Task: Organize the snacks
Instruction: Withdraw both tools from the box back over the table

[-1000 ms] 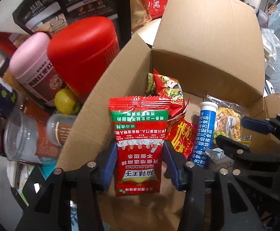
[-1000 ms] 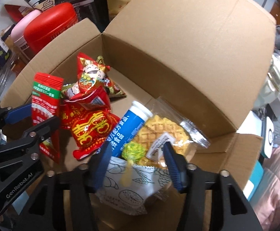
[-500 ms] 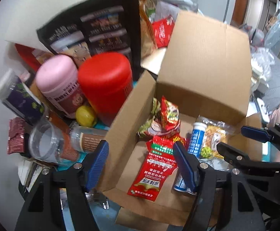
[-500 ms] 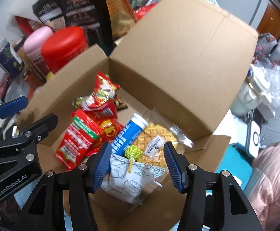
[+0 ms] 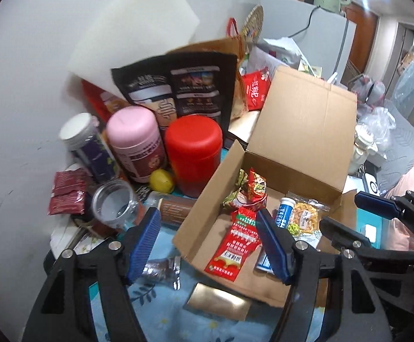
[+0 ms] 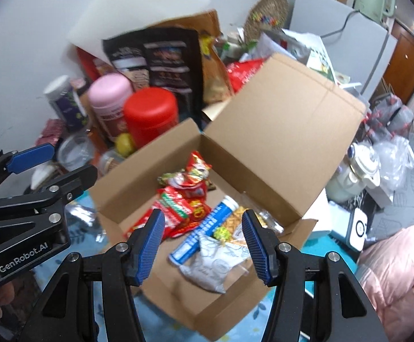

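Open cardboard box [image 6: 278,131] sits on a blue floral-print cloth [image 5: 161,307], lid flap standing up at the far side. Inside, L to R: red sachet w/ green band [image 5: 232,245] lying flat near the front-left corner; red festive candy packs [image 6: 192,176] heaped behind it; blue-and-white tablet tube [image 6: 207,228] lying diagonally; clear-wrapped waffle [image 5: 305,219] at the right wall; white printed pouch [image 6: 218,259] at the front, overlapping the tube end. Green lollipop [image 6: 221,232] rests between pouch and waffle.

Left gripper [image 5: 207,245] is above the box's front-left corner, jaws apart, nothing between the pads; the sachet lies free on the box floor. Right gripper [image 6: 204,245] is over the box's front half, jaws at medium spread, pads clear of pouch and tube, holding nothing.

Surroundings, left of box: red canister [image 5: 195,154] touching or just beside the box's left flap; pink-lidded canister [image 5: 134,142] next to it; yellow citrus fruit [image 5: 161,181] at their feet; clear jar on its side [image 5: 113,205]; white-capped dark tin [image 5: 84,145]; dark red packets [image 5: 67,196]. Black stand-up pouch [image 5: 178,94] behind the canisters. Gold foil item [image 5: 218,303] on the cloth just in front of the box; identity unclear, approx. a flat pack. Pink padded fabric [image 6: 401,262] at far right.
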Demonstrator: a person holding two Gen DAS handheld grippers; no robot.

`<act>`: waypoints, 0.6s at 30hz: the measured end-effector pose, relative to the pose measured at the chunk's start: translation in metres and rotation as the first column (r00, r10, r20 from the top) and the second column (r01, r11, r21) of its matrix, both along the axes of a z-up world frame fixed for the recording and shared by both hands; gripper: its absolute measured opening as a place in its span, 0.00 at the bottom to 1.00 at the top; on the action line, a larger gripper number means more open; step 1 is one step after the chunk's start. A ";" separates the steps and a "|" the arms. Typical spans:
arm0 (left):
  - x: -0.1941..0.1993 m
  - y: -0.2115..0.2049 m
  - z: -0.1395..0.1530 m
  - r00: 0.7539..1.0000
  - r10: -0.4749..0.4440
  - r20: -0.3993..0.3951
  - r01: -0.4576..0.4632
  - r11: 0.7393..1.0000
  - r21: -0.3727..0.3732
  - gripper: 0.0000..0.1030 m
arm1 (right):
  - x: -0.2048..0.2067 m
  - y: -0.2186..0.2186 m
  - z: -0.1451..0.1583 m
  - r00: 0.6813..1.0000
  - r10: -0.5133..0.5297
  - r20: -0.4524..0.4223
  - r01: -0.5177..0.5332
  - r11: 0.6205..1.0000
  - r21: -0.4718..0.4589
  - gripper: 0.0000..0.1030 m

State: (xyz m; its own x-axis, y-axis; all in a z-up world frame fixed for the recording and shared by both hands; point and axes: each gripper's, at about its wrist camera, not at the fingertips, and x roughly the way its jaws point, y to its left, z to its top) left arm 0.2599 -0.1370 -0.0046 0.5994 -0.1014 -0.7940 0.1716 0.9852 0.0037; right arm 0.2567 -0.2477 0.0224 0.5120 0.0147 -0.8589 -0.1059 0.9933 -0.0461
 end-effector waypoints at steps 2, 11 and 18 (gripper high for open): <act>-0.009 0.005 0.005 1.000 0.008 0.007 -0.008 1.000 -0.003 0.67 | -0.009 0.007 0.007 1.000 0.015 0.012 -0.015 1.000 0.005 0.55; -0.063 0.033 0.027 0.999 0.047 0.027 -0.047 0.999 -0.024 0.67 | -0.060 0.035 0.028 0.996 0.077 0.041 -0.078 0.997 0.023 0.55; -0.105 0.049 0.030 0.998 0.061 0.029 -0.060 0.998 -0.034 0.67 | -0.095 0.051 0.028 0.993 0.109 0.043 -0.111 0.993 0.043 0.55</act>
State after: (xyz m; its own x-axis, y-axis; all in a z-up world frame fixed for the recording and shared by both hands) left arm 0.1550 -0.0879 0.0250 0.6287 -0.0899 -0.7724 0.1119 0.9934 -0.0245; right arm 0.1612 -0.1962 0.0503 0.5394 0.1110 -0.8347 -0.2135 0.9769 -0.0081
